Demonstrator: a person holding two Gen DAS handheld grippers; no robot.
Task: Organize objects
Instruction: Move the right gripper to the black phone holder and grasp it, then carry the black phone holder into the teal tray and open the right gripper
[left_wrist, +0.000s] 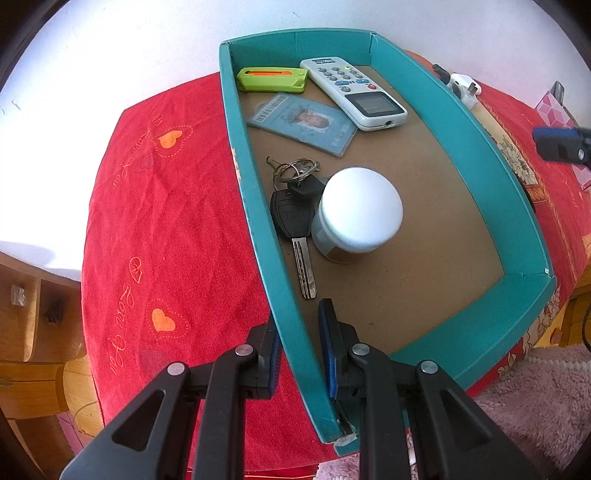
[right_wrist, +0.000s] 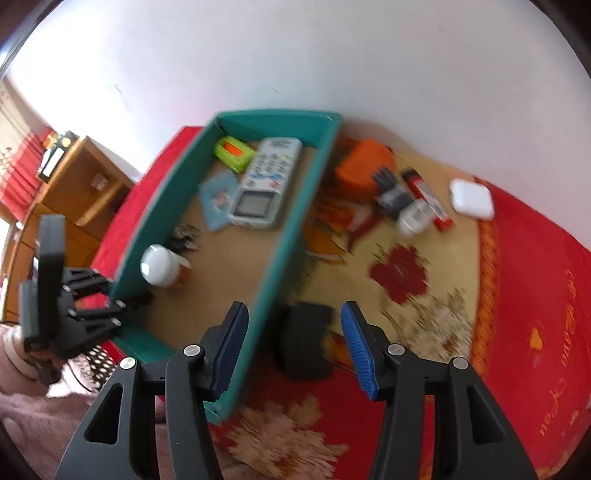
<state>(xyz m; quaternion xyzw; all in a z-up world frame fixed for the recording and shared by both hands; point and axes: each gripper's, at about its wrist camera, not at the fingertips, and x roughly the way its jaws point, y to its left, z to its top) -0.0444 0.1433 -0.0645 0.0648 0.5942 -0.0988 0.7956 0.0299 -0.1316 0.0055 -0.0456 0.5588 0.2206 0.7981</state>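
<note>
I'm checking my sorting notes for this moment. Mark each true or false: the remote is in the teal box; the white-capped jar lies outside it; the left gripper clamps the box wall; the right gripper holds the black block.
1. The remote is in the teal box: true.
2. The white-capped jar lies outside: false, it stands inside, beside the keys.
3. The left gripper clamps the box wall: true.
4. The right gripper holds the black block: false, its jaws are open, empty.

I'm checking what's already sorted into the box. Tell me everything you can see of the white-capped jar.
The jar is a small round container with a wide, smooth white cap and a glossy body, partly reddish-brown low down. It stands upright, closed, on the brown floor of the teal box, near its left wall, right beside the black car key.
</note>
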